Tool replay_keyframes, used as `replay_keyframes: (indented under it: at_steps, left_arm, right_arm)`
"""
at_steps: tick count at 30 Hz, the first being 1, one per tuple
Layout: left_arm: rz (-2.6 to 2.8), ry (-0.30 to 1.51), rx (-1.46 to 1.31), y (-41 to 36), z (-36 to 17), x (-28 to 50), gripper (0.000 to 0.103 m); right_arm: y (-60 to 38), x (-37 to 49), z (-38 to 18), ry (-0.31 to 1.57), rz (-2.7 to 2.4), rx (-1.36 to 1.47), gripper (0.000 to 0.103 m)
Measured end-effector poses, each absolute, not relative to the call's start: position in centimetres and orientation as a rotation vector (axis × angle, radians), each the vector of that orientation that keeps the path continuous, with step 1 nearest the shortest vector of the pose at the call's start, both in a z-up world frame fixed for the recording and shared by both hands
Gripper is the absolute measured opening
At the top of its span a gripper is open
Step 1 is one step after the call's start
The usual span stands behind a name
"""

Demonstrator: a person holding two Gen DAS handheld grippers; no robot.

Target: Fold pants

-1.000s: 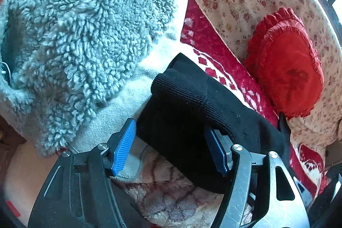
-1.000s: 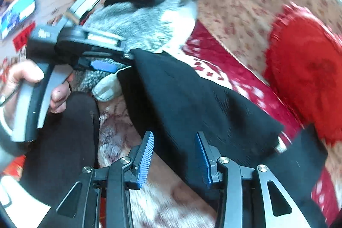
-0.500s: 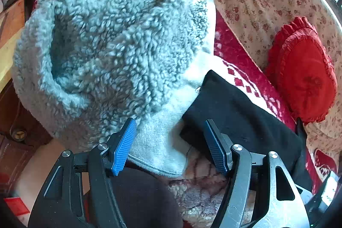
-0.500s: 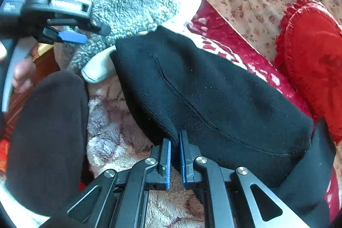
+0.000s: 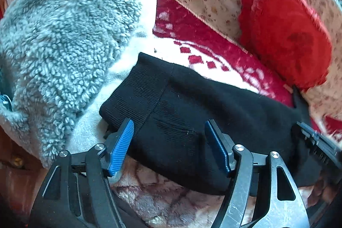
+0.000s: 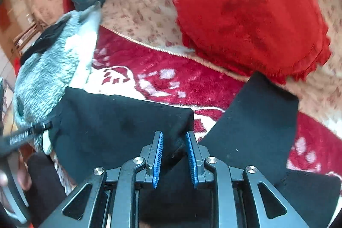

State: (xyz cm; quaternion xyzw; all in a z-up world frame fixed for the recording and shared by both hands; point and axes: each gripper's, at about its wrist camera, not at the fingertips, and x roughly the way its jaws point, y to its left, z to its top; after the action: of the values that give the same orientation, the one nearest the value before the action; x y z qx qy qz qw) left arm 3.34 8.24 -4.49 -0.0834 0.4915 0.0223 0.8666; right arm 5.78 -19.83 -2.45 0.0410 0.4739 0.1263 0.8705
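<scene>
Pants [image 5: 192, 121] lie folded between spread left claw [image 5: 168, 146].

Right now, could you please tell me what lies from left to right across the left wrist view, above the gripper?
Grey fleece garment → black pants → red ruffled cushion.
</scene>
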Motion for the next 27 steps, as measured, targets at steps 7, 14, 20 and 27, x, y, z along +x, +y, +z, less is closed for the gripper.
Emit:
replay_keyframes:
  at_steps: [7,14,20,27]
  left_arm:
    - [0.048,1.048,-0.127,7.7,-5.9,3.6,0.073]
    - [0.027,0.965,-0.177,7.2,-2.6,2.2,0.073]
    - [-0.068,0.98,-0.15,4.0,-2.4,2.3,0.073]
    - [-0.131,1.04,-0.121,1.1,-3.9,3.0,0.073]
  right_arm:
    - [-20.0,7.8,-4.2,0.991,0.248,0.08,0.009]
    - [-24.0,6.6,-1.3,0.955,0.19,0.119,0.026]
    - [-27.7,9.7,-1.4,1.023,0.04,0.115,0.029]
    - [-26.9,15.7,-5.6,1.185,0.0,0.109,0.035]
